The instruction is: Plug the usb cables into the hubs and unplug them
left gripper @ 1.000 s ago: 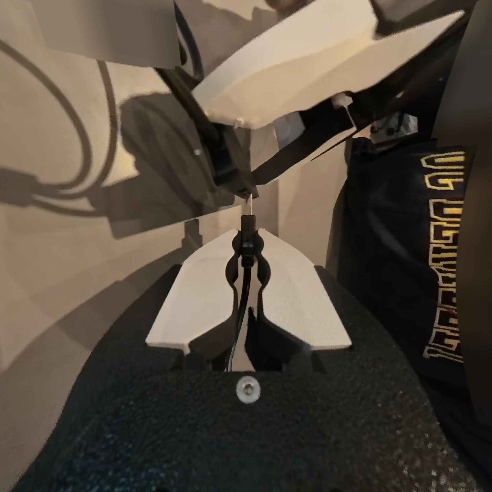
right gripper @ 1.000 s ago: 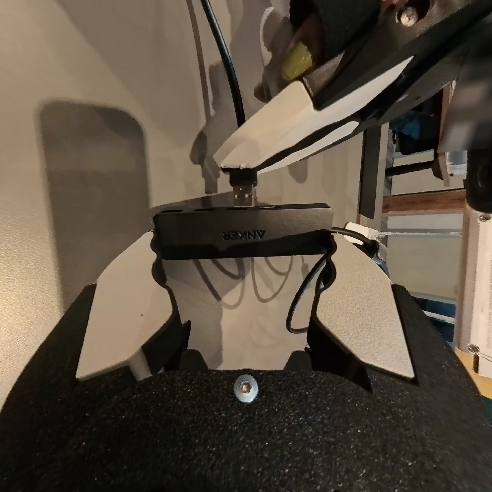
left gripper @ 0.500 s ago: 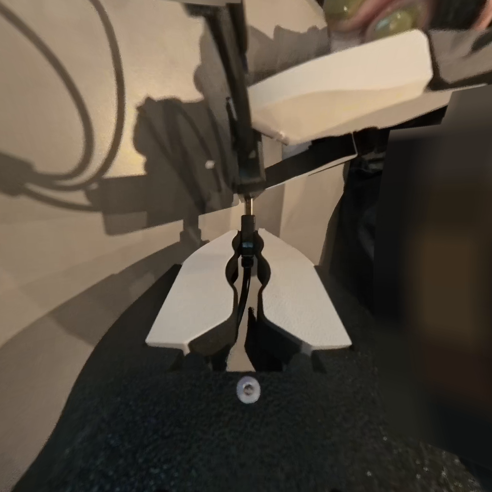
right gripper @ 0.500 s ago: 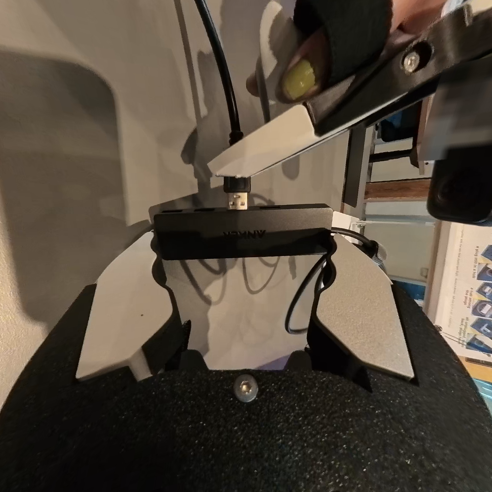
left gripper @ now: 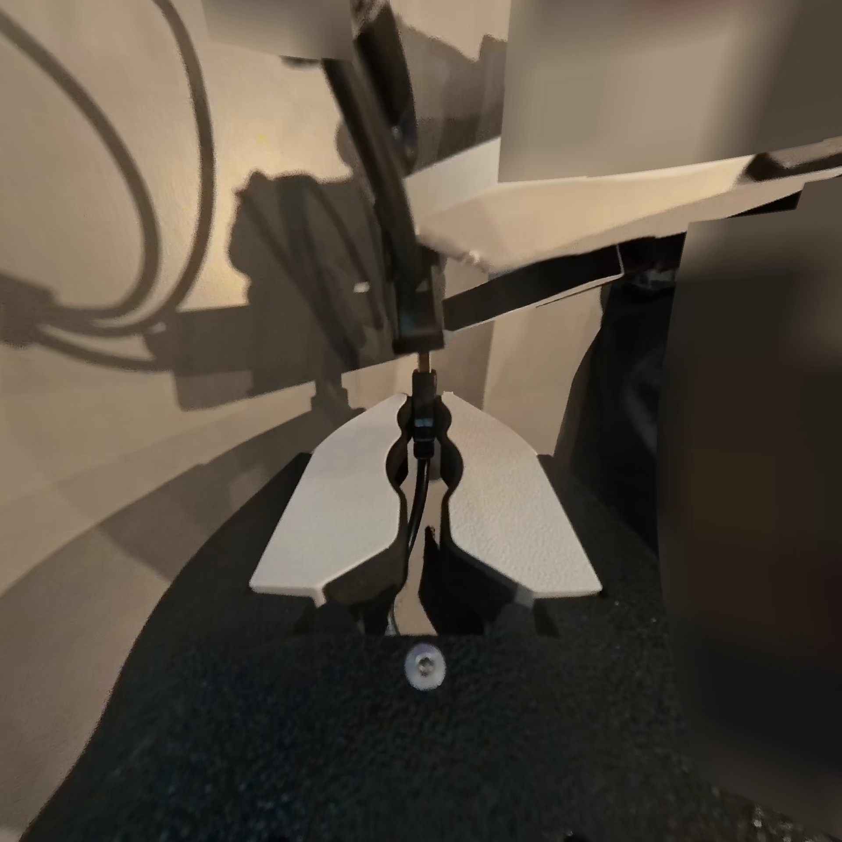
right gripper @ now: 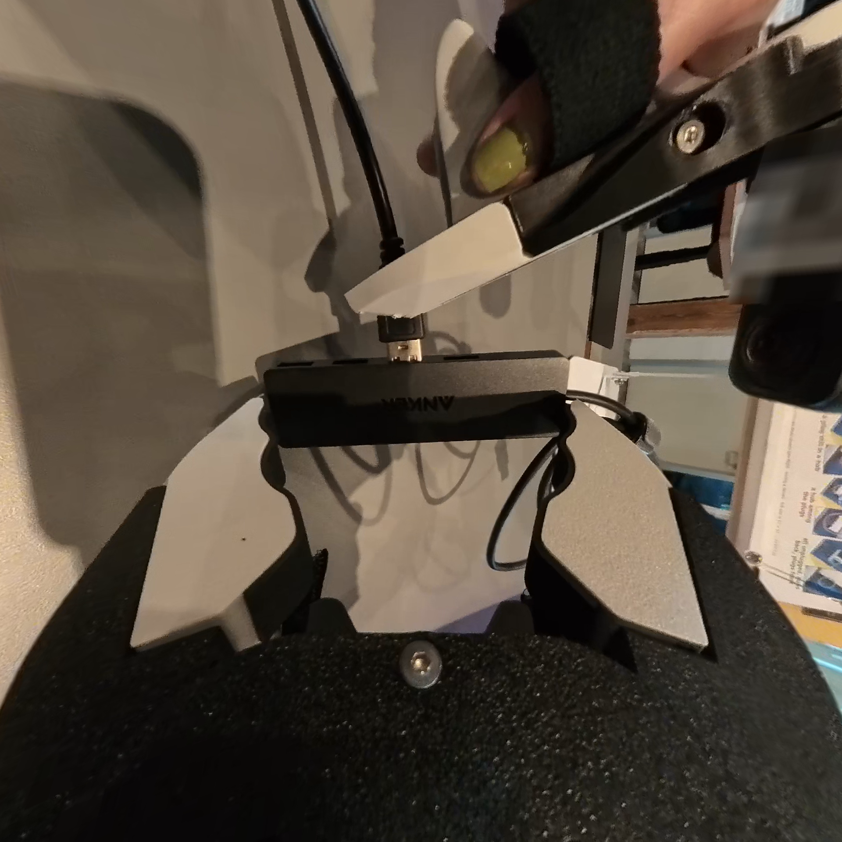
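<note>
Plug [right gripper: 401, 335] now entering hub [right gripper: 412, 385]; left jaws pinch plug, right clamp hub.

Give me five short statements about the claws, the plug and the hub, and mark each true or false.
1. The right claw grips the black USB hub by its two short ends. True.
2. The left claw is open and empty. False: it is shut on the USB plug.
3. In the right wrist view, the plug's metal tip sits at a port on the hub's far edge. True.
4. The hub lies flat on the table, untouched. False: it is held up between the right claw's fingers.
5. A thin cable loops from the hub's right end. True.
</note>
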Demonstrator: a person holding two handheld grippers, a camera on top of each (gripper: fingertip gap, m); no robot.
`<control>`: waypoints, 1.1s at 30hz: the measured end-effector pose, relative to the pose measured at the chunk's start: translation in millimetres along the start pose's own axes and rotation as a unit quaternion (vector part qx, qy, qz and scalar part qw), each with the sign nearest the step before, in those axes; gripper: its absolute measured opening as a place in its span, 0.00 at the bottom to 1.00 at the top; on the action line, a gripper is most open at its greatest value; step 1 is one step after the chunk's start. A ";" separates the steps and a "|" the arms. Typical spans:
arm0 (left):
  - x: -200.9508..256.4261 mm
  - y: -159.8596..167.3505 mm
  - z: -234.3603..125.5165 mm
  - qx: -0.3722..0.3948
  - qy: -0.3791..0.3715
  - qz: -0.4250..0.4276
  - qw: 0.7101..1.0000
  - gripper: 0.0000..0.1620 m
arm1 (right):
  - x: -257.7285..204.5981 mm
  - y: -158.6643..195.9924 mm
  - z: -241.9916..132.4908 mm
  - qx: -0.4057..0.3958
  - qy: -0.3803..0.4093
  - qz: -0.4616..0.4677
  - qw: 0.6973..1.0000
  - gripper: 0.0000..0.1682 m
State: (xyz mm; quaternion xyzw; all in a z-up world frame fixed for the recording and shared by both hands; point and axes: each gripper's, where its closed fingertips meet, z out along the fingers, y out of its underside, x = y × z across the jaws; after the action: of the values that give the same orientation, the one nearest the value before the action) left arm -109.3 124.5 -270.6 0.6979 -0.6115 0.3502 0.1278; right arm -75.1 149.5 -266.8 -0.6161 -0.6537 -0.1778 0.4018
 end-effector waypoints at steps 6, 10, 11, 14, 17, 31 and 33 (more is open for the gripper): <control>2.5 2.9 2.5 -0.025 -0.004 0.009 1.000 0.05 | -2.7 -8.8 -2.6 0.005 0.010 -0.047 0.999 0.68; 1.5 0.6 2.6 -0.014 -0.005 0.010 1.000 0.05 | -2.7 -6.7 -1.3 0.003 0.004 -0.028 1.000 0.68; 1.3 0.1 2.6 -0.006 -0.003 0.011 1.000 0.05 | -2.6 -6.2 -1.0 0.002 0.002 -0.024 1.000 0.68; 2.6 0.4 3.0 0.020 0.011 0.016 1.000 0.05 | -3.6 -7.8 -1.0 0.008 0.002 -0.023 1.000 0.69; 7.3 -1.8 -2.5 0.063 0.023 0.018 0.998 0.16 | -3.9 -8.5 -0.5 0.015 0.001 -0.014 1.000 0.69; 59.4 17.7 -159.3 0.388 -0.218 0.073 0.893 0.31 | 72.4 21.1 -51.7 -0.002 0.113 0.041 0.993 0.68; 74.7 26.1 -180.3 0.418 -0.242 0.086 0.871 0.30 | 91.5 27.5 -75.6 -0.010 0.132 0.032 0.991 0.68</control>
State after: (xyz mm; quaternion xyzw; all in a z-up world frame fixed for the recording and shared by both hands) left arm -193.4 171.1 -98.8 0.6933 -0.4775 0.4034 -0.3585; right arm -18.3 160.1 -159.5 -0.6122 -0.5731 -0.2512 0.4834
